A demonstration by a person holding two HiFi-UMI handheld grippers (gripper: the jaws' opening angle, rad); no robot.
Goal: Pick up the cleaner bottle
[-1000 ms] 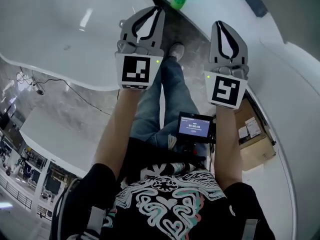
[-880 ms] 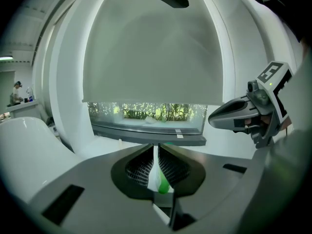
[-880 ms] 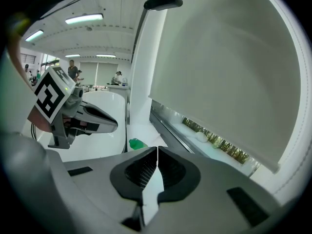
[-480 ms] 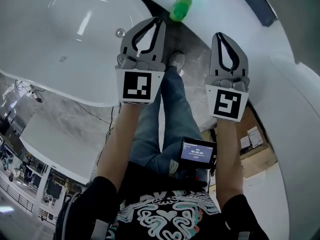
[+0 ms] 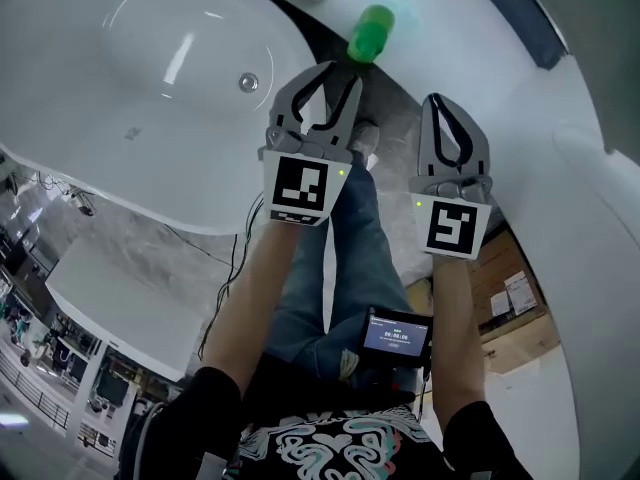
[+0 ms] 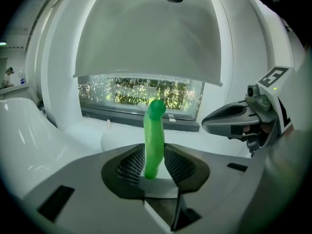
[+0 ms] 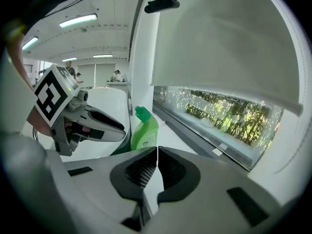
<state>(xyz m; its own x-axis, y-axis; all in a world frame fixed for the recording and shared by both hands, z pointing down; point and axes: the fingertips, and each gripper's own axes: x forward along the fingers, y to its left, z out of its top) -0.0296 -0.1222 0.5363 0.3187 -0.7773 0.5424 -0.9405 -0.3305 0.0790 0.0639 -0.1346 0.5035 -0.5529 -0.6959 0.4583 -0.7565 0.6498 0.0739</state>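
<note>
Head view: cleaner bottle (image 5: 370, 30) stands by the tub (image 5: 120, 88), just ahead of my left gripper (image 5: 343, 71). Left gripper view: jaws have just been opening, bottle centred beyond the gap, not in it yet, so I'd spread wider before pushing in. Right gripper view: right gripper (image 7: 157, 162) jaws pressed together, nothing held.

cleaner bottle (image 5: 371, 31): translucent glossy plastic | bathtub (image 5: 120, 68): smooth, glossy
</note>
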